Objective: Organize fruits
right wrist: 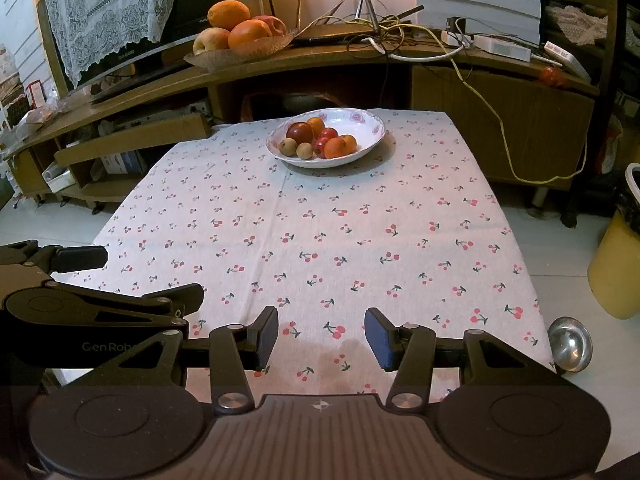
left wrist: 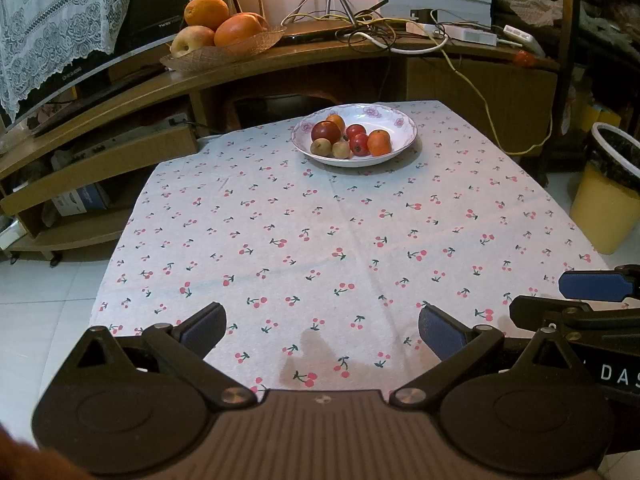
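Cherry-print cloth point(left wrist: 320, 232) covers a low table, with a wooden shelf unit point(left wrist: 120, 92) running behind it and white floor tiles on either side. At about 12 o'clock on the cloth, near its far edge, sits a white flowered plate point(left wrist: 402, 136) holding small fruits point(left wrist: 348, 140): a dark red apple at the back left, two small red ones in the middle, orange ones at the right and rear, two tan ones at the front. Up on the shelf at 11 o'clock a woven tray point(left wrist: 208, 56) carries larger oranges and an apple. A yellow bin point(left wrist: 604, 216) stands at 3 o'clock.

Over the near edge, at 6 o'clock, the left gripper point(left wrist: 322, 330) hangs with its jaws spread wide and nothing between them. Just beside it, the right gripper point(right wrist: 321, 336) has its jaws partly apart, also gripping nothing. Both are well apart from the plate. A small metal bowl point(right wrist: 570, 344) lies on the floor at 4 o'clock in the right wrist view
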The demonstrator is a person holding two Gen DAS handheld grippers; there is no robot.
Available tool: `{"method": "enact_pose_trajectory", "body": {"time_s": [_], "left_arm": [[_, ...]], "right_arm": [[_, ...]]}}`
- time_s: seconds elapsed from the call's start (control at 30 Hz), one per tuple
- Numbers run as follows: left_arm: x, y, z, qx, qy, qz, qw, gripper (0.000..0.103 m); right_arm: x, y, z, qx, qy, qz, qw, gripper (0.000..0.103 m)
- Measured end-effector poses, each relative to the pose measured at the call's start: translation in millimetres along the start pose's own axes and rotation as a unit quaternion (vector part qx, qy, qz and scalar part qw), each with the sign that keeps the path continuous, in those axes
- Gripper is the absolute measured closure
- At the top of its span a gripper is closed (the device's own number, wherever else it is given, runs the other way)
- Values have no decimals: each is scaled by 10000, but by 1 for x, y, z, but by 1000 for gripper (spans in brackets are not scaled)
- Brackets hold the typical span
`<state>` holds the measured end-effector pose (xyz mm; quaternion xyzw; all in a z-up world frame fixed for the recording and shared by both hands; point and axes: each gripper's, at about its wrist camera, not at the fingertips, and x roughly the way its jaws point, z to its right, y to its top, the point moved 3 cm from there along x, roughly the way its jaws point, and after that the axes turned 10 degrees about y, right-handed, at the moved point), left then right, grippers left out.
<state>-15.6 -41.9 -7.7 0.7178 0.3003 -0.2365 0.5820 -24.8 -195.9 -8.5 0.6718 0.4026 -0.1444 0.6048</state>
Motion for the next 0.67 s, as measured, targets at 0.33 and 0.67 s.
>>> {"method": "enact_pose_trajectory", "body": {"time_s": [0.33,0.67], "left_arm": [[-1,-1,1,21,14,11,10000,0],[-2,0,1,48,54,44,10000,0]], "right_arm": [[0,1,0,1,4,-7,10000,52],[0,1,0,1,2,-12,10000,52]]}}
